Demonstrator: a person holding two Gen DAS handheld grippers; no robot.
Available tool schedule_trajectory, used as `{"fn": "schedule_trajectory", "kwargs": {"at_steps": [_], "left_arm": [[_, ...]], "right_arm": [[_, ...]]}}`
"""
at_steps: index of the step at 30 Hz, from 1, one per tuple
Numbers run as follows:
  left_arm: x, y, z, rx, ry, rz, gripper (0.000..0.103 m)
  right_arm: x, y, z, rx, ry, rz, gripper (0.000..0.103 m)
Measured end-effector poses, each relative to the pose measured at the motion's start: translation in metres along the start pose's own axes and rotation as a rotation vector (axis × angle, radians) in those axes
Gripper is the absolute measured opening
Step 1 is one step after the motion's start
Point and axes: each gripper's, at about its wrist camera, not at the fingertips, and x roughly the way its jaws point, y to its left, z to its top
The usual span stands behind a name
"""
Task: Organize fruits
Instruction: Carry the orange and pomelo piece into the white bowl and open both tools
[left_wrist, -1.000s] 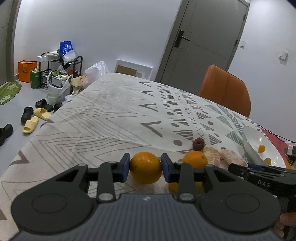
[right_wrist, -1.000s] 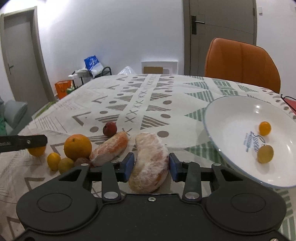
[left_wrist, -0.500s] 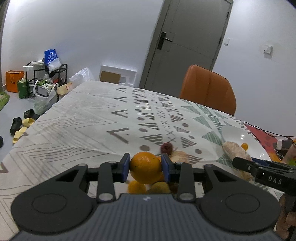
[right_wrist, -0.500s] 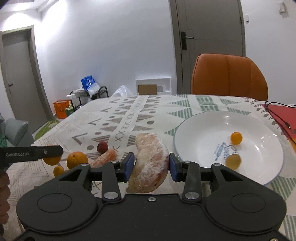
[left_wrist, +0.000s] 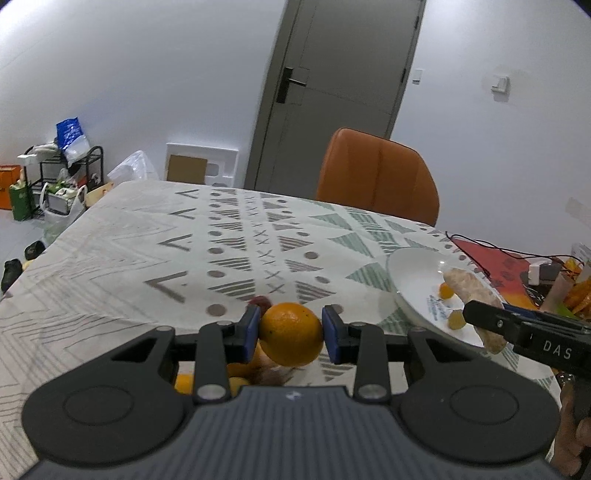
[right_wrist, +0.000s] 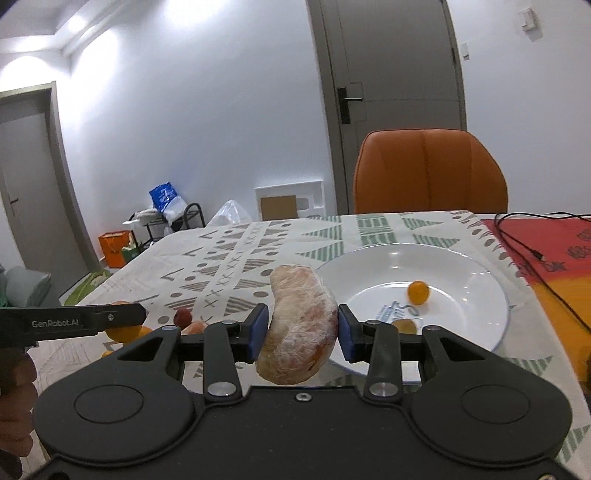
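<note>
A: Orange rind, firm and slightly pebbled: that is what the left gripper (left_wrist: 290, 329) has between its blue pads (left_wrist: 251, 328). The orange (left_wrist: 290, 334) is clamped across its widest part and hangs clear above the patterned worktop (left_wrist: 147, 254).

B: And the right side?

A: The right gripper (right_wrist: 301, 329) is closed on a peeled citrus segment (right_wrist: 300, 325), pale and stringy with pith. It hangs just in front of the near rim of the white plate (right_wrist: 480, 295), not yet over the middle.

B: How would you expect each to behave?

A: The orange looks stiff and round. It should take a firm squeeze, but I'd guess it could roll once released, so setting it low in the plate's dip seems wise. The segment is another matter: soft, probably wet under the membrane, and easy to burst. The pads hold it across the thick middle, which I judge the safest place; the thin curved ends would fold.

B: What's in the plate already?

A: Two small round fruits, one orange (right_wrist: 418, 292), one yellowish (right_wrist: 404, 325), lying apart near the printed mark.

B: Anything left outside it?

A: A small dark red fruit (right_wrist: 183, 316), another peeled segment (right_wrist: 195, 326) beside it, and some little orange ones, partly hidden by the left gripper.
</note>
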Motion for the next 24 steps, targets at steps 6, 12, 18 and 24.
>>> {"fn": "schedule_trajectory", "kwargs": {"at_steps": [6, 12, 18, 24], "left_arm": [[0.004, -0.018, 0.002, 0.028, -0.005, -0.017, 0.035], [0.009, -0.038, 0.005, 0.061, -0.010, -0.031, 0.034], [0.013, -0.054, 0.010, 0.087, -0.018, -0.038, 0.035], [0.021, -0.069, 0.013, 0.111, -0.015, -0.041, 0.035]], "right_arm": [[-0.009, -0.016, 0.000, 0.028, -0.017, -0.013, 0.038], [-0.016, -0.035, -0.001, 0.054, -0.030, -0.024, 0.038], [-0.017, -0.053, -0.002, 0.087, -0.043, -0.035, 0.038], [-0.014, -0.070, -0.006, 0.115, -0.037, -0.052, 0.038]]}}
